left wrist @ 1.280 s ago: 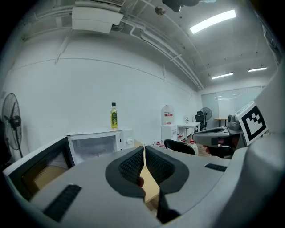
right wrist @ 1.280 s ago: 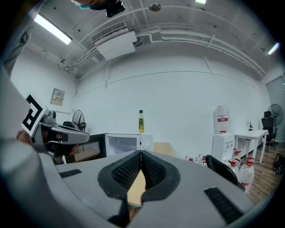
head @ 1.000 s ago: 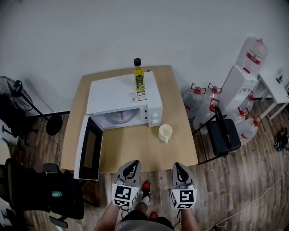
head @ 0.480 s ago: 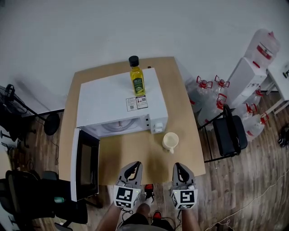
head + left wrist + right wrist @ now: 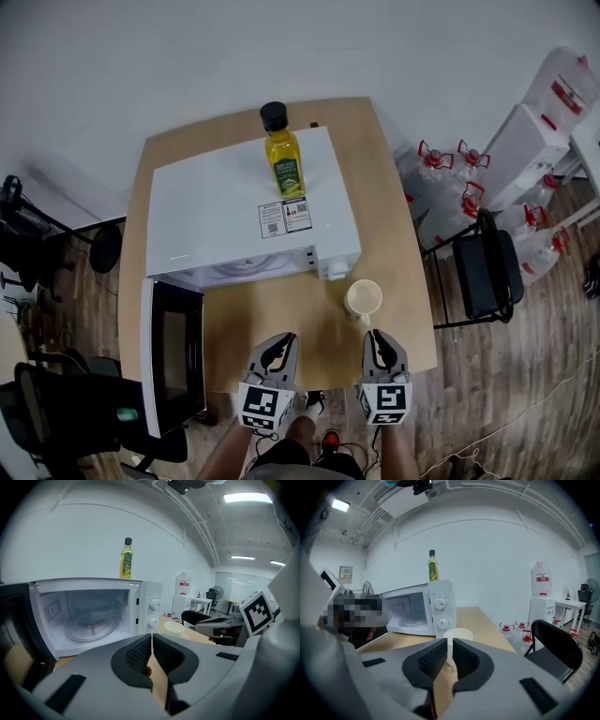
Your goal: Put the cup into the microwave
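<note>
Both grippers have moved forward over the table's (image 5: 281, 323) near edge. The left gripper (image 5: 279, 339) and right gripper (image 5: 378, 336) have closed, empty jaws. The cup (image 5: 363, 299) stands just beyond the right gripper, near the table's right edge. The microwave (image 5: 244, 206) door (image 5: 173, 356) stands open at left. Only the gripper views show its turntable (image 5: 91, 629).

right gripper (image 5: 450, 643) jaws closed, empty; cup (image 5: 458, 633) just beyond tips; microwave (image 5: 438, 611) open behind, bottle (image 5: 433, 567) on top.
</note>
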Demonstrator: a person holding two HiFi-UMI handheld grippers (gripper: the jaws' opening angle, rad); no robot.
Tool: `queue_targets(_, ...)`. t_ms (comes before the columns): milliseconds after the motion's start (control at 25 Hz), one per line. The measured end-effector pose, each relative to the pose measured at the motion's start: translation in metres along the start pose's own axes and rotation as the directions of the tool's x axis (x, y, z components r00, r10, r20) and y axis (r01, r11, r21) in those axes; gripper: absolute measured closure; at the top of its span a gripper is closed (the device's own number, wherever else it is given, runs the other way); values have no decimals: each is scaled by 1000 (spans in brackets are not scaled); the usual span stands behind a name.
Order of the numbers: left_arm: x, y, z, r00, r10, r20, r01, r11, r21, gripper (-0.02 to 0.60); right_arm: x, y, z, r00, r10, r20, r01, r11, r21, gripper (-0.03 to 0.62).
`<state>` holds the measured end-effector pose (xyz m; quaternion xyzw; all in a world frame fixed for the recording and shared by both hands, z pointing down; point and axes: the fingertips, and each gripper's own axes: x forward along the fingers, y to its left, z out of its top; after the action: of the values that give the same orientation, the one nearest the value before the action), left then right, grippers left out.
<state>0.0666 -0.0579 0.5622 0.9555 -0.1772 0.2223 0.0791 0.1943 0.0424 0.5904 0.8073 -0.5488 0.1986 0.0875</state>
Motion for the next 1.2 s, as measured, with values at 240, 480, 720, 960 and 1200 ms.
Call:
queue_targets(240, 13, 6, -20, 998, -16, -53, 15, 1000, -9, 549, 23, -4, -26, 996, 25, -88, -24, 1000, 18, 464)
queue_targets(480, 25, 11, -32, 997, -21, -80, 20, 1000, -17, 549, 46, -8, -48, 990, 17, -138, -14, 1000, 27, 424)
queue_targets(720, 34, 16, -40, 995, -17, -102, 14, 1000, -28, 549, 61, -15, -59, 989, -2, -150, 9, 999, 46, 425)
queue_targets(960, 37, 18, -46, 993, -21, -115, 17, 999, -35, 549, 64, -21, -61, 988, -41, -147, 47, 998, 36, 531)
queue_targets(1200, 38, 21, -45, 994, -17, -111, 13, 999, -36, 549, 65, -21, -60, 989, -55, -135, 54, 998, -8, 543)
